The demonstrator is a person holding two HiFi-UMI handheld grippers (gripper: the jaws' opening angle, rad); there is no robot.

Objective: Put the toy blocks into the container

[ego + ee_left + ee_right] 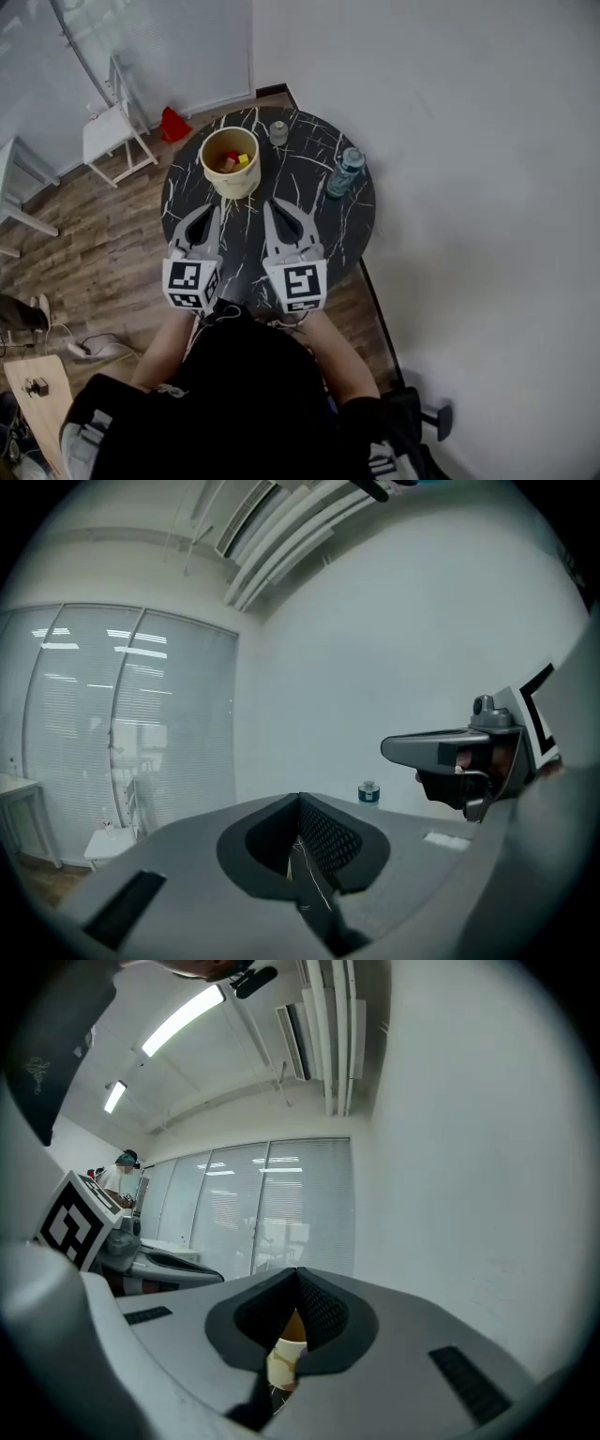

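Black marble bench (319, 225), wood floor (103, 244). Container (234, 185) with blocks (234, 161) by far edge; left claw (208, 214), right claw (272, 208) closed, empty, near edge.

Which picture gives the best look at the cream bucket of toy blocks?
The head view: it looks down into the cream container, showing coloured blocks inside. The right gripper view catches only a cream sliver between its jaws; the left gripper view shows none of it.

No legible text or numbers. The bottle (345, 172) label is too small to read; the left gripper (214, 212) and right gripper (270, 205) cubes carry only coded markers.
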